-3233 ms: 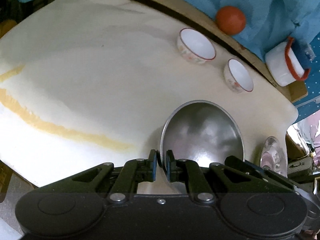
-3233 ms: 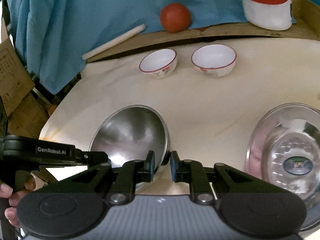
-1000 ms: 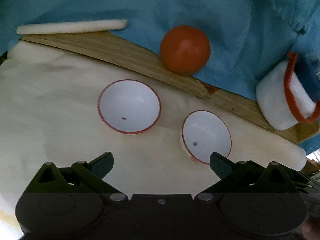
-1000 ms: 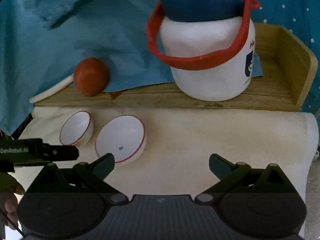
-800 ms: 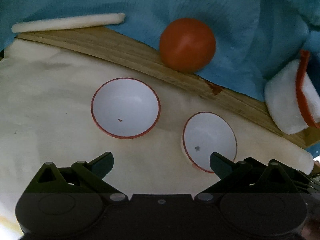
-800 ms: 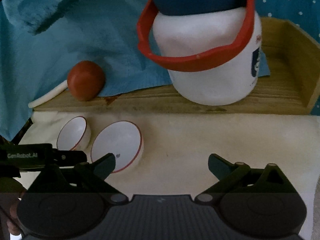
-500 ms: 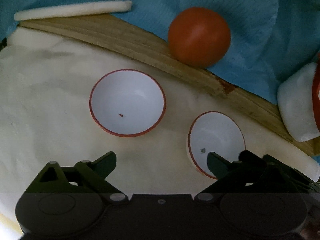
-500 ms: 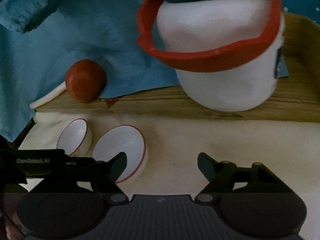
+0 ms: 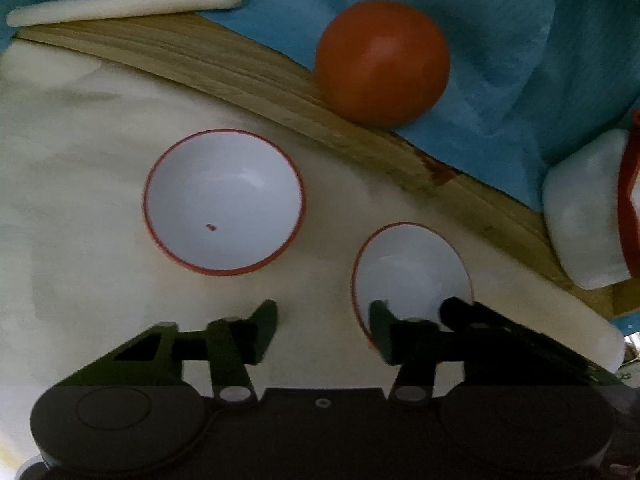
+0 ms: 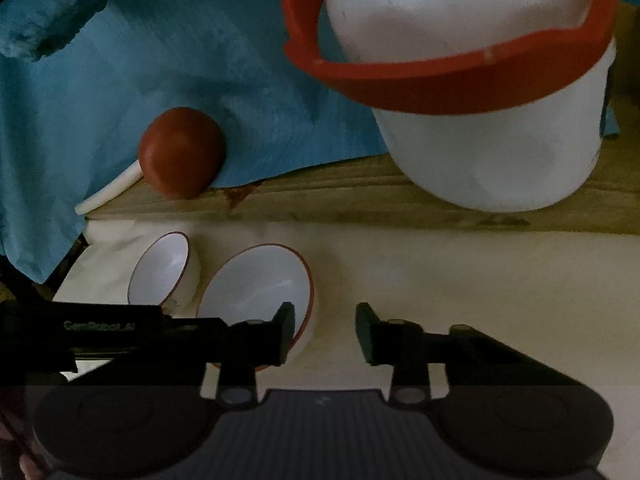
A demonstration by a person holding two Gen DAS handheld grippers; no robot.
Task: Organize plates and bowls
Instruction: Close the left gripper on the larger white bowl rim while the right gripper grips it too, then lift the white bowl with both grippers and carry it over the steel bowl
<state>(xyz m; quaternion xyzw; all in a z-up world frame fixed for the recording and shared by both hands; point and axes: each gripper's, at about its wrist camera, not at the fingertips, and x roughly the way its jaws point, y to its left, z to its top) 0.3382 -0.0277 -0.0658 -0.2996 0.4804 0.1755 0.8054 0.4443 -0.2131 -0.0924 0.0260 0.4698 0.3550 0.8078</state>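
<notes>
Cream tabletop [image 9: 80,160] | two white bowls [image 9: 224,208] [image 10: 256,284] empty | both grippers [image 9: 322,330] [image 10: 325,330] closing, nothing gripped

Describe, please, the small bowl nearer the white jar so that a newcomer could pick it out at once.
Start at the white jar with the red handle on the wooden board. On the cream cloth before it sit two white, red-rimmed bowls. Yours is the bowl closer to the jar; the other bowl lies nearer the orange ball.
</notes>
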